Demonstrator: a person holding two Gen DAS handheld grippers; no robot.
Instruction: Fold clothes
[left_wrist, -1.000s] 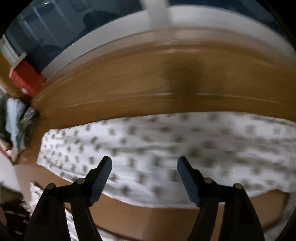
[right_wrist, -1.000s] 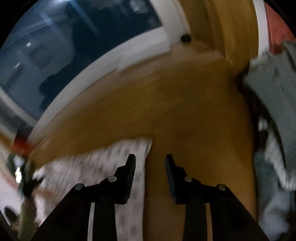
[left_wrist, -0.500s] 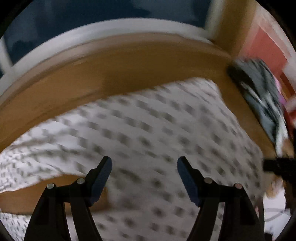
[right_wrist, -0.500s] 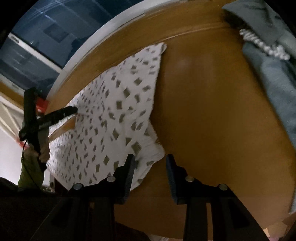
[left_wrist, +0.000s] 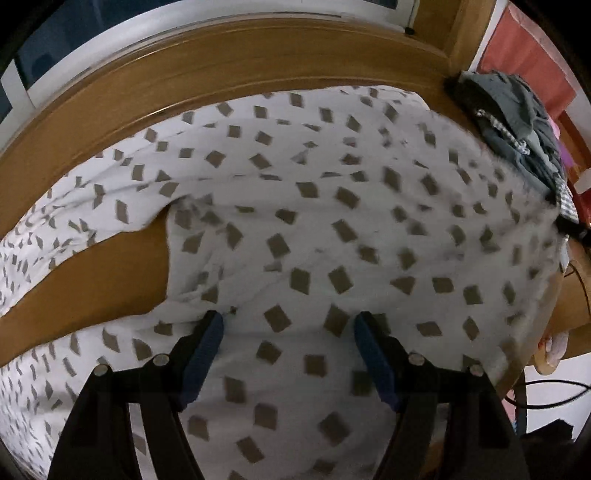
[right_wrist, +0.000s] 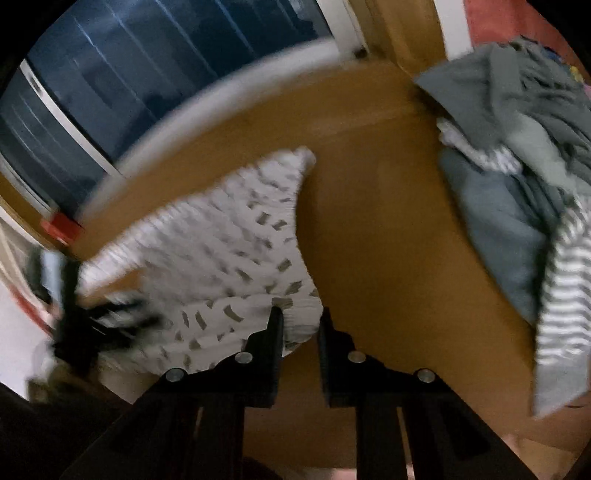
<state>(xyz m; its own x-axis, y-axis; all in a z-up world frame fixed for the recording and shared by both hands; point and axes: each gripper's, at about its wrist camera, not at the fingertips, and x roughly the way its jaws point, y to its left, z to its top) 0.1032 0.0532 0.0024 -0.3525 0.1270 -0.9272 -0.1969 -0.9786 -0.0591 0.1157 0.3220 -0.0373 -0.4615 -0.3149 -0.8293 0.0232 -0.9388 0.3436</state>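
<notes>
Wooden table (left_wrist: 229, 70), white garment (left_wrist: 332, 206) spread flat, grey rectangle print

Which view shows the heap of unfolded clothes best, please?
The right wrist view: the heap of clothes fills its right side, grey and striped pieces distinct. The left wrist view catches only a small dark bundle at its right edge, beyond the patterned garment.

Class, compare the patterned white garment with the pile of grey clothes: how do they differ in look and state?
The white garment is spread over the table; the grey pile is heaped at its edge. The garment carries small grey-brown patches; the pile is mostly plain grey with a striped piece. The open left gripper hovers over the garment, not the pile. Both rest on the table.
</notes>
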